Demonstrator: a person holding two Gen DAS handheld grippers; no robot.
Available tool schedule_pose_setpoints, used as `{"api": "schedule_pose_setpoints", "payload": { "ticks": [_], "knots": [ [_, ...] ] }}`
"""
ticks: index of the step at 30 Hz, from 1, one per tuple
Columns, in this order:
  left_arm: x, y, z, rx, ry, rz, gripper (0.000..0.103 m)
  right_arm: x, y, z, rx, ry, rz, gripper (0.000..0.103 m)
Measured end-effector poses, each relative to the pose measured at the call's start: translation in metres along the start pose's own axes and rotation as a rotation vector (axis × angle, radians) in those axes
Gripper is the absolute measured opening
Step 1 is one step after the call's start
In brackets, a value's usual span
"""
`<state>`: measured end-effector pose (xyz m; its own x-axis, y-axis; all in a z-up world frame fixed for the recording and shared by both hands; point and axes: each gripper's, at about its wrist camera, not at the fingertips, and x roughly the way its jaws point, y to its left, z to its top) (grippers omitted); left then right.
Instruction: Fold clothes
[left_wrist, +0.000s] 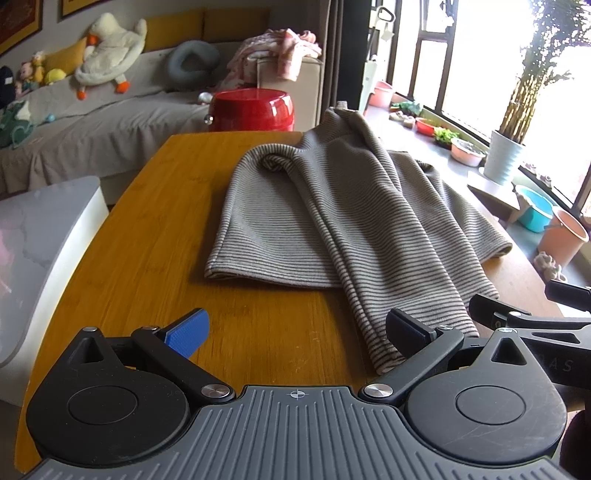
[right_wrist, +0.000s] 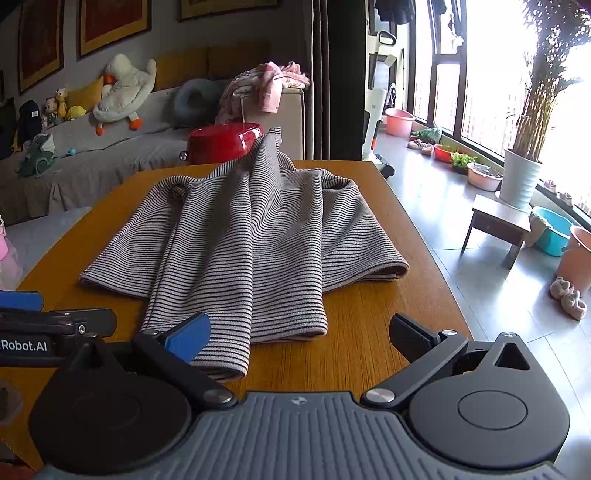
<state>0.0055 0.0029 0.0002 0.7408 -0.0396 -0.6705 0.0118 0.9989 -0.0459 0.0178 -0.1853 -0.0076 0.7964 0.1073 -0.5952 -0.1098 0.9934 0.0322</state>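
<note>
My left gripper (left_wrist: 295, 332) gapes wide, empty, bare wood between its fingers; its right finger (left_wrist: 406, 330) overlaps the sweater's (left_wrist: 332, 221) sleeve end. My right gripper (right_wrist: 299, 338) gapes too, empty. The ribbed, striped sweater lies mid-frame on the table (right_wrist: 369, 314), its far edge peaked.

Garment (right_wrist: 240, 236): lies on the counter (left_wrist: 155, 236), one end hanging over the far edge
Stool (left_wrist: 253, 110): behind the counter; sofa (left_wrist: 110, 122) behind it
Grippers: left gripper (left_wrist: 297, 332) and right gripper (right_wrist: 299, 338) at the near edge, side by side
</note>
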Motion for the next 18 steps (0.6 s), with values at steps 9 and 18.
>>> {"api": "schedule_pose_setpoints", "payload": {
  "ticks": [9, 18],
  "knots": [
    [0.0006, 0.0002, -0.0001, 0.001, 0.004, 0.000, 0.103, 0.0011, -0.0009, 0.0007, 0.001, 0.006, 0.003, 0.103],
    [0.0004, 0.0010, -0.0011, -0.002, 0.007, -0.001, 0.103, 0.0007, -0.0007, -0.0014, 0.001, 0.009, 0.004, 0.103]
  ]
}}
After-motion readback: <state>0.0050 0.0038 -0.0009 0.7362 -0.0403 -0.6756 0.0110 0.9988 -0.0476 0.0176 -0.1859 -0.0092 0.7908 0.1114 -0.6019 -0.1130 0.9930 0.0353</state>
